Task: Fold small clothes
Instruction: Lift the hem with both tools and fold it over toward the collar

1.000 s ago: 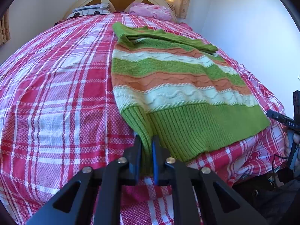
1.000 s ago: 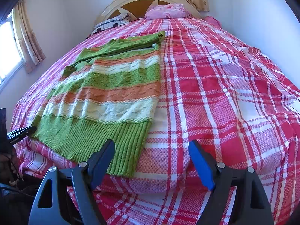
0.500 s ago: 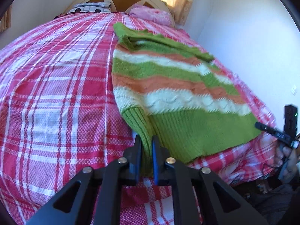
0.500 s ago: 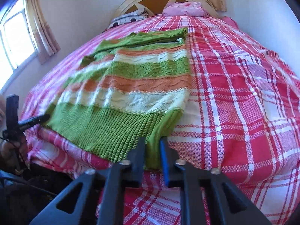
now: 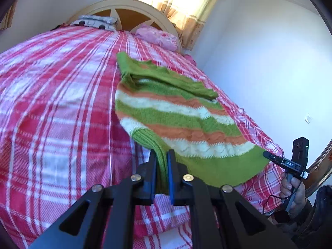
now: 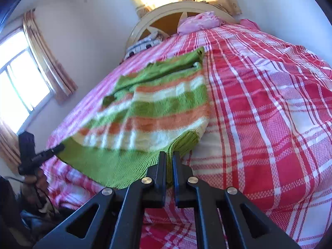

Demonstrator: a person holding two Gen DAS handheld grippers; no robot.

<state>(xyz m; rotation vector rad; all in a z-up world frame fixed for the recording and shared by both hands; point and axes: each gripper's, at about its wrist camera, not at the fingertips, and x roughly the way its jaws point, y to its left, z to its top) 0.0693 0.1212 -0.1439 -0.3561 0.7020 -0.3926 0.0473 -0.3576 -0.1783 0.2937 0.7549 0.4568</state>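
Note:
A green, orange and cream striped knit sweater (image 5: 178, 114) lies on the bed, its sleeves folded across the far end. My left gripper (image 5: 161, 159) is shut on one corner of the green ribbed hem. My right gripper (image 6: 169, 157) is shut on the other hem corner (image 6: 182, 143). The hem end is lifted off the bed between the two grippers, while the far end of the sweater (image 6: 166, 70) still lies on the bedspread. Each gripper shows in the other's view, at the hem's opposite corner.
The bed has a red and white plaid bedspread (image 5: 51, 114). A pink pillow (image 5: 157, 37) and a patterned pillow (image 5: 93, 21) lie by the cream headboard (image 6: 166, 14). A white wall (image 5: 259, 62) runs along one side, a curtained window (image 6: 18, 83) along the other.
My right gripper went from open to shut on the hem corner. Both grippers have since risen and lifted the hem end of the sweater off the bed.

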